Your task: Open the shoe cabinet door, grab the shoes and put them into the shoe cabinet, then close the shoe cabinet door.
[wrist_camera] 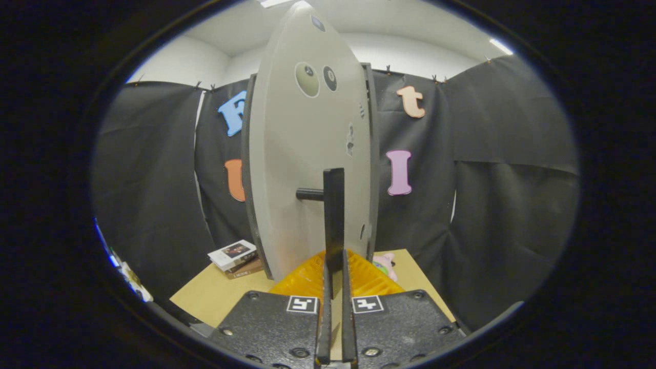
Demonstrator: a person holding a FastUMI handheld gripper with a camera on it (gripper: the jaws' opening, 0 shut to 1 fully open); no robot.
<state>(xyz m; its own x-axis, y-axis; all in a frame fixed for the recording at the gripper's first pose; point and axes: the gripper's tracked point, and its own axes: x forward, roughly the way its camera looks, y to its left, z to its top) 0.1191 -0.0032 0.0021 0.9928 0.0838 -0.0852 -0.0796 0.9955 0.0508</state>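
While my fingers (326, 287) press close together, jaws clenched on upright bar handle (333, 220) of shoe cabinet door (302, 154). Left to right: stack of books (234, 258) near worktop's (210, 297) far left corner, beside door's lower edge; grey door straight ahead, swung toward me, round fittings near its top; handle's short post (309, 194) juts left from bar; pink soft toy (385, 264) near worktop's far right corner, just right of door. My gripper (334, 307) grips handle's lower end.
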